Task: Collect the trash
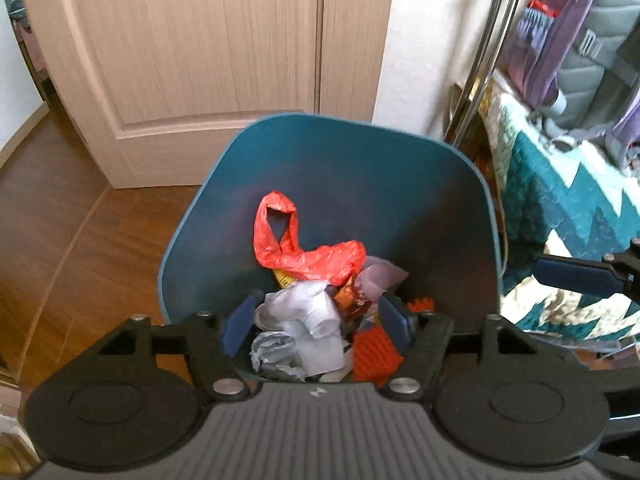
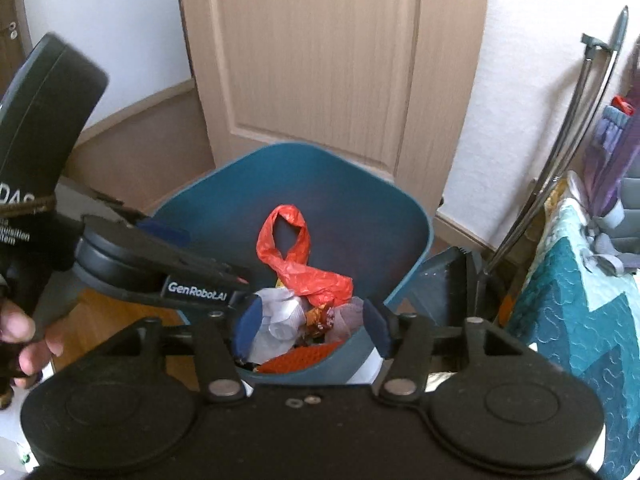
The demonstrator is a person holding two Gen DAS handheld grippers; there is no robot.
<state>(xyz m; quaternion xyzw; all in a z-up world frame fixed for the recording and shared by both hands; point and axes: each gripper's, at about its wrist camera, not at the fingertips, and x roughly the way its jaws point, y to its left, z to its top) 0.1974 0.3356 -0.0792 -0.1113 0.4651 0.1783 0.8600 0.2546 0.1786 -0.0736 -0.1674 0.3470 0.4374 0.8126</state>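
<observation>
Red, thin plastic is what you are looking at first: a crumpled red bag is lying on top of the rubbish inside the teal bin, one handle loop standing up against the bin's back wall. Judging by its folds, it is going to feel almost weightless, limp and a little slick, so that upright loop or a bunched fold is probably your best place to pinch it. Below it, white crumpled paper and a shiny brown wrapper are sitting against an orange ridged piece; these look light and crushable, nothing fragile. The ridged piece seems stiffer than the rest, best taken by an edge.

You are holding the left tongs spread apart over the near rim of the bin, blue pads either side of the white paper without pressing on it. The right tongs are likewise released, gaping above the same heap with nothing gripped. In the right wrist view, your left hand is showing at the frame's edge around its handle.

Outward from the bin, a pale wooden door is standing behind it, a wooden floor is running to the left, and a teal patterned quilt with a lilac backpack is lying to the right.
</observation>
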